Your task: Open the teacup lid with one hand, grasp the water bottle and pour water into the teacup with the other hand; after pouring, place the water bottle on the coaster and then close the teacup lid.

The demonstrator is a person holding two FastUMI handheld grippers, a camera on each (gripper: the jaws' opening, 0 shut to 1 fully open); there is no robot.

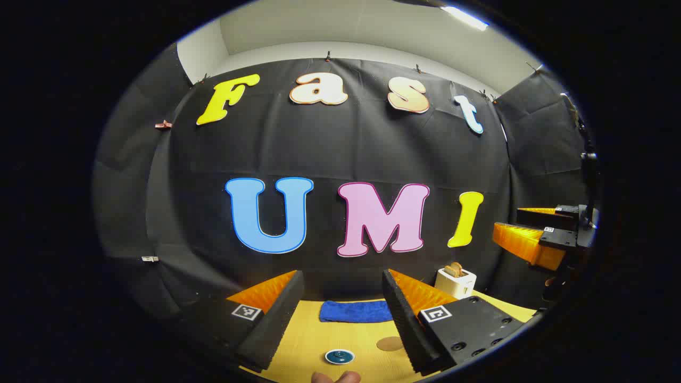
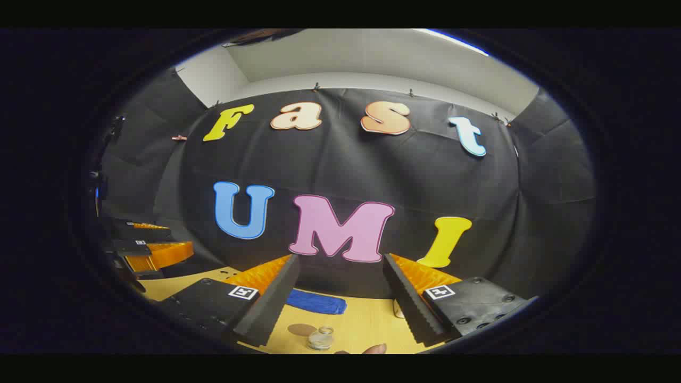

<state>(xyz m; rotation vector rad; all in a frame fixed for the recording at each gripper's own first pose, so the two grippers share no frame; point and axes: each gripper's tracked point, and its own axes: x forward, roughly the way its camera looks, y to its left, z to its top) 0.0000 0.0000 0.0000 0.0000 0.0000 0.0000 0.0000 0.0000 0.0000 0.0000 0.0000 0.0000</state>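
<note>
Left gripper view: one pale yellow wood-grain tabletop [image 1: 303,340] backed by a black cloth wall, white ceiling with one strip light at 1 o'clock. The left gripper [image 1: 340,319] hangs above the table, fingers spread wide with nothing between them. Between the fingers lie one folded blue cloth [image 1: 355,311] at the far edge, one round brown coaster [image 1: 389,343] flat on the wood, and one round dark teal teacup lid [image 1: 339,356] at 6 o'clock, seen from above; its axis cannot be told. One white toaster [image 1: 456,282] holding brown toast stands at 4 o'clock. The right gripper [image 1: 524,234] shows at 3 o'clock, pointing left, jaws parted. Right gripper view: same tabletop and cloth wall. The right gripper's fingers are released, wide apart, empty. Between them sit the blue cloth at 7 o'clock, the coaster beside it, and one clear glass water bottle [image 2: 321,338] upright at 6 o'clock, cap up. The left gripper is at 9 o'clock; its grip cannot be told there.
</note>
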